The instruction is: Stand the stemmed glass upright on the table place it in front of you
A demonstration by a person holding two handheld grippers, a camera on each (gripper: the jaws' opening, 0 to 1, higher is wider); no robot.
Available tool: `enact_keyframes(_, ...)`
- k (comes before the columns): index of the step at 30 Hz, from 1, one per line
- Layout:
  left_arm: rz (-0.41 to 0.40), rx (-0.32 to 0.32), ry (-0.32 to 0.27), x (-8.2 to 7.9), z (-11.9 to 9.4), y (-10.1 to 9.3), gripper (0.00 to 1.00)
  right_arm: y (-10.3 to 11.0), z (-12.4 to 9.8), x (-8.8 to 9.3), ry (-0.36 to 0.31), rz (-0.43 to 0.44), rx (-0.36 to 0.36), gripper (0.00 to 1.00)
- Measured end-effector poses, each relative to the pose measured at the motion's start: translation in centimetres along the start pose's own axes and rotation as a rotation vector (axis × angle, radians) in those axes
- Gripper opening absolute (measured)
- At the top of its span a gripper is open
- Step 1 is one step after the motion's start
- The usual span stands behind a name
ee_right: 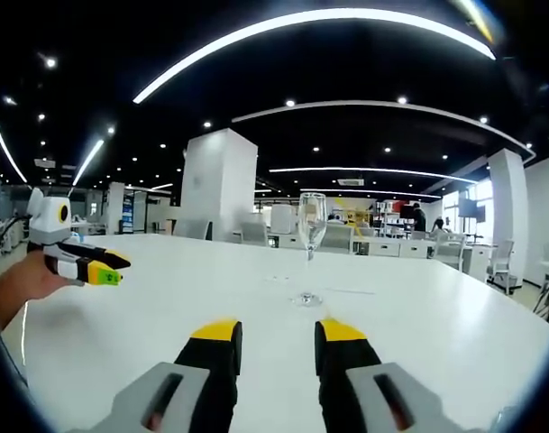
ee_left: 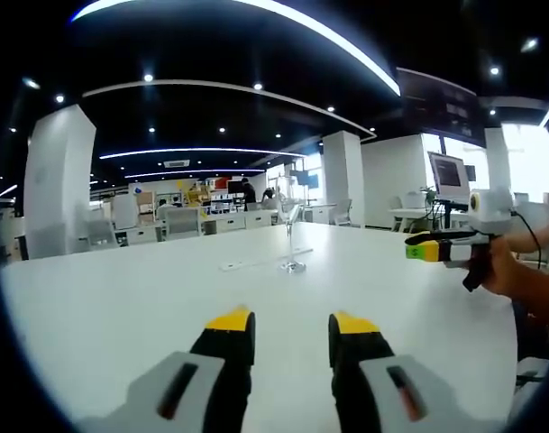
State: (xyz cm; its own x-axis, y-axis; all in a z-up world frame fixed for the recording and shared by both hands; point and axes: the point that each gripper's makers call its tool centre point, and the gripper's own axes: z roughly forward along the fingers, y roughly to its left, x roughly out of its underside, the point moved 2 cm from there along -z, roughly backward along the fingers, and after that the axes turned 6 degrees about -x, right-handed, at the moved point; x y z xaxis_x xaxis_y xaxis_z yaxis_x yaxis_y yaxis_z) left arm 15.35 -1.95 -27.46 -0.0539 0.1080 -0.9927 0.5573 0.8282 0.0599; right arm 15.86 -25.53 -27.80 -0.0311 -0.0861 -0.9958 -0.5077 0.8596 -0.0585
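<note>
A clear stemmed glass (ee_left: 292,236) stands upright on the white table (ee_left: 121,307), well ahead of my left gripper (ee_left: 291,328). That gripper is open, its yellow-tipped jaws apart with nothing between them. In the right gripper view the same glass (ee_right: 310,248) stands upright on the table (ee_right: 454,334), straight ahead of my right gripper (ee_right: 274,333), which is also open and holds nothing. The right gripper (ee_left: 434,250), held in a hand, shows at the right of the left gripper view. At the left of the right gripper view the left gripper (ee_right: 98,268) comes in.
An office stretches behind the table, with white pillars (ee_left: 59,180), desks and chairs (ee_left: 179,223) and a monitor (ee_left: 448,175). People stand far at the back (ee_left: 247,191). A faint mark (ee_left: 233,265) lies on the table beside the glass.
</note>
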Motion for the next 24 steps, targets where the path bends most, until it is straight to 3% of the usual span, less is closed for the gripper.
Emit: enact_keyframes(24, -0.001, 0.001, 0.001, -0.10, 0.22, 0.08, 0.33, -0.03, 0.06, 0.26, 0.001, 0.007, 0.005, 0.35)
